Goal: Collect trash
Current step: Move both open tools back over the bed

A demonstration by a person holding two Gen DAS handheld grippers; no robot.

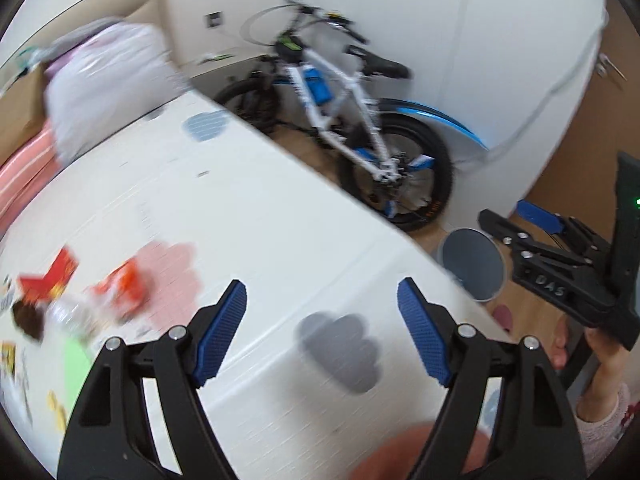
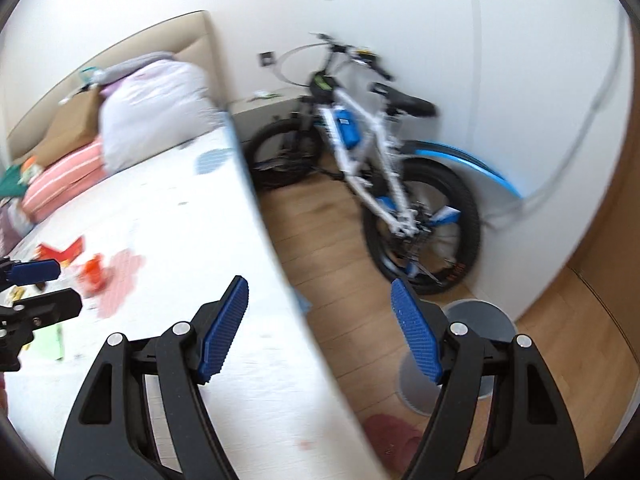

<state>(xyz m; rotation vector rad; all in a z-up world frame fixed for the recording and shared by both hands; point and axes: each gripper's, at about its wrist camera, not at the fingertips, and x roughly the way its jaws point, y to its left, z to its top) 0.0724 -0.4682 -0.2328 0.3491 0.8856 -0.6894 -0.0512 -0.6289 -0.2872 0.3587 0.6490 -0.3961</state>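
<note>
Two grippers hang over a white bed, and both stand spread with nothing between their blue pads. The left gripper (image 1: 322, 320) points down at the bedcover (image 1: 248, 216), above a grey cloud print (image 1: 340, 346) on the cloth. Off to its left, near the cover's edge, lies the trash: a red wrapper (image 1: 50, 280), an orange packet (image 1: 124, 286) just beside it, and a clear crumpled piece (image 1: 72, 314) touching a dark brown scrap; blur hides what each one is. A green sheet (image 1: 76, 368) lies closer in on the same side. To its right the right gripper (image 1: 532, 248) is held by a hand (image 1: 600, 354) in a pink fuzzy sleeve. Just past that gripper's tips a grey bin (image 1: 472, 264) stands on the wooden floor beside the bed.

The right gripper (image 2: 320, 320) points over the bed's edge, with the bin (image 2: 480, 320) partly behind its right finger. The left gripper (image 2: 32, 288) reaches in from the left, near the orange packet (image 2: 94, 272). Farther off, a white and blue bicycle (image 2: 368, 152) leans by the wall, and a full white bag (image 2: 152, 112) sits at the head of the bed.
</note>
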